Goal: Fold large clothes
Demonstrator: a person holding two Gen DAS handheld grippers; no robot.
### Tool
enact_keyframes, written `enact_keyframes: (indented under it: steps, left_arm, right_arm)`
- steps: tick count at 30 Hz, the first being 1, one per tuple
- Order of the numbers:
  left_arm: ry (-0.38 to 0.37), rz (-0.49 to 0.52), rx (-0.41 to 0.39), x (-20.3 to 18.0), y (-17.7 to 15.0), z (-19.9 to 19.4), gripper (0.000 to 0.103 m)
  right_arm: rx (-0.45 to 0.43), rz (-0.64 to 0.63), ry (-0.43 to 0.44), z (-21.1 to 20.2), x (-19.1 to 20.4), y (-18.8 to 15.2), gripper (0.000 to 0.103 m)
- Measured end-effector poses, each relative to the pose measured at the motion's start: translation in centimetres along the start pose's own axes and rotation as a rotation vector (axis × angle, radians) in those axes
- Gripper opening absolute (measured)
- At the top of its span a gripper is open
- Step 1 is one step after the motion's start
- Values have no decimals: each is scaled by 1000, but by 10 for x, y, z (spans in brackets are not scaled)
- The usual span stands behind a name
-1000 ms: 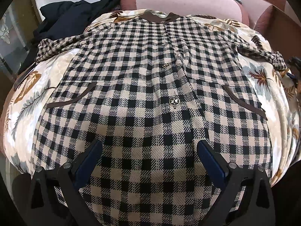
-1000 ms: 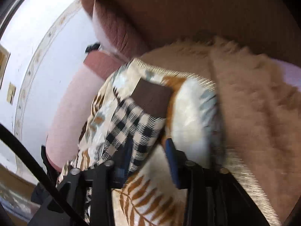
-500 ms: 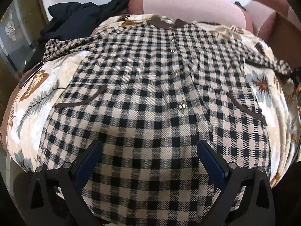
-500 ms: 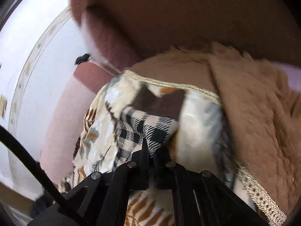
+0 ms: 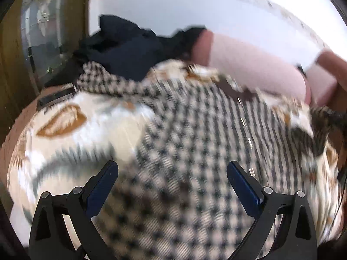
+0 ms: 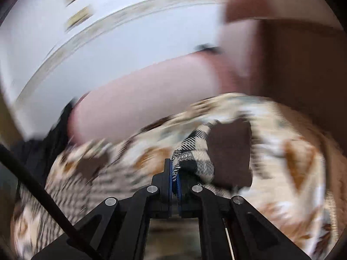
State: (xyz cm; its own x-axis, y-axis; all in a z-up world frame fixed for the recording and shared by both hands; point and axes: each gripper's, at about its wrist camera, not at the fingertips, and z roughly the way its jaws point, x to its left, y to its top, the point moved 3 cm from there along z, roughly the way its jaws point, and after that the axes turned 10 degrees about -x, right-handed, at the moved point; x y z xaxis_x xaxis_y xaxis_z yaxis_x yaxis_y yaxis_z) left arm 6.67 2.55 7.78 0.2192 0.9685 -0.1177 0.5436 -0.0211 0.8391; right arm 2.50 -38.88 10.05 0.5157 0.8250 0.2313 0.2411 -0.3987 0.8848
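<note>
Checked coat (image 5: 195,151) lies spread on the leaf-print blanket (image 5: 65,130).
Your right gripper (image 6: 174,173) pinches its sleeve (image 6: 195,162); left gripper (image 5: 172,179) hovers with jaws wide. That shallow bite could slip if you yank.

Left gripper (image 5: 172,174) and right gripper (image 6: 175,173): black angular linkage arms, silver round screws, dark blue finger pads.

Your shirt (image 5: 195,151) lies spread on blanket (image 5: 71,134); cushion (image 5: 249,69) behind it; clothes pile (image 5: 130,49) back left; your right gripper (image 6: 174,173) at sleeve (image 6: 195,158).
</note>
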Motion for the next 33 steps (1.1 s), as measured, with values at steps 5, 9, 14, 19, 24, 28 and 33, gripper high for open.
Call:
enact_keyframes:
  steps: [5,9,14,19,24,28,33]
  left_arm:
    - [92,-9,-139,44,48,35,101]
    - [176,-3,-206,81,57,44,101]
    - [157,-142,-159,123,64,58,101]
    - [181,-200,-151,151,65,61,101]
    - [219,-288,-110,176,60,70,101]
    - [240,-386,-87,197,56,74,101]
    - [284,-376,-94,207,55,70,101]
  right_arm:
    - [136,-149,184,42,155,-48,3]
    - [232,-286,296,77,276,-100,3]
    - [321,-479,337,93,362,-177,8]
    - [377,-458,435,84,373,-194,38]
    - [313,-294,454,57,326,-141,38]
    - [295,-312,335,66,309,-123,13]
    - [345,-342,288,104,341,-137,10]
